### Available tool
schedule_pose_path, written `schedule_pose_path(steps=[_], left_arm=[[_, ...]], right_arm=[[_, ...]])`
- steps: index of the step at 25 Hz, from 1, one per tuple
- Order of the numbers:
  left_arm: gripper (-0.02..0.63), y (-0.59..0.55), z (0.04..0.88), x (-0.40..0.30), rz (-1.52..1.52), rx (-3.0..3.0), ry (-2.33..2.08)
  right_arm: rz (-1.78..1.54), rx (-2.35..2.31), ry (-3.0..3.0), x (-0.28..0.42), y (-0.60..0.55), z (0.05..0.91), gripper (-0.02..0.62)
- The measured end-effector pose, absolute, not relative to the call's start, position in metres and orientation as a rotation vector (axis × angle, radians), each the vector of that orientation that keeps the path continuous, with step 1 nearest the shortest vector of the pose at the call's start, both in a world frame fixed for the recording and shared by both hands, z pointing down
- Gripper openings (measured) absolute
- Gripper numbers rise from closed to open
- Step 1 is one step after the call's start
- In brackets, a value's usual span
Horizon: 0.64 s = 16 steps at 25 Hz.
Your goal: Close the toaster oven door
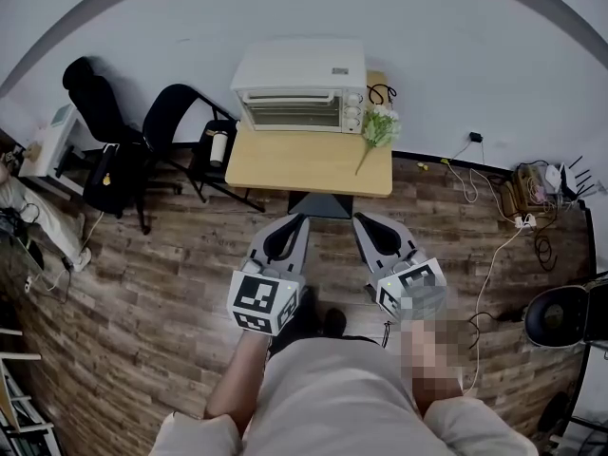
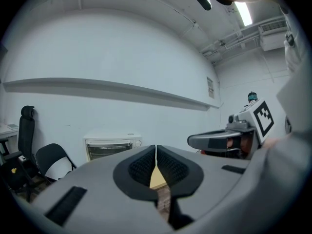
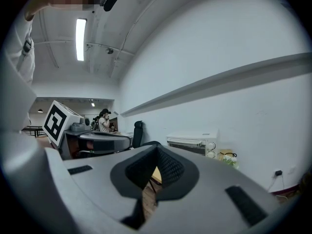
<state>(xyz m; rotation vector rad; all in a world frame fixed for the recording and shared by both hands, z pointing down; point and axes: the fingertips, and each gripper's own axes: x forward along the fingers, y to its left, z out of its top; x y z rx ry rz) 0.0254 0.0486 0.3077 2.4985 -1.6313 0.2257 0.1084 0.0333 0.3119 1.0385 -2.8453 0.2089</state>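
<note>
Left gripper point(image 1: 300, 218) and right gripper point(image 1: 360, 219) are pressed together, empty, well apart from the toaster oven point(image 1: 299, 85); its door point(image 1: 291, 113) is closed.

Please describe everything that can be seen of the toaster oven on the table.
The toaster oven is a white box, metal by its look, with a flat top. Its glass door stands upright and shut, a rack showing behind it; round knobs sit in a column beside the door. It stands at the back of the wooden table, close to the wall. A bunch of flowers lies by its knob side.
</note>
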Motion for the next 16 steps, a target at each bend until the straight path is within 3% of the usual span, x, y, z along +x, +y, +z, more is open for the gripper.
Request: schedule_pose_path(steps=[16], left_arm=[[0.014, 0.052, 0.315, 0.039, 0.272, 2.517, -1.589]], right_arm=[[0.209, 1.070, -2.828, 0.122, 0.033, 0.313, -0.003]])
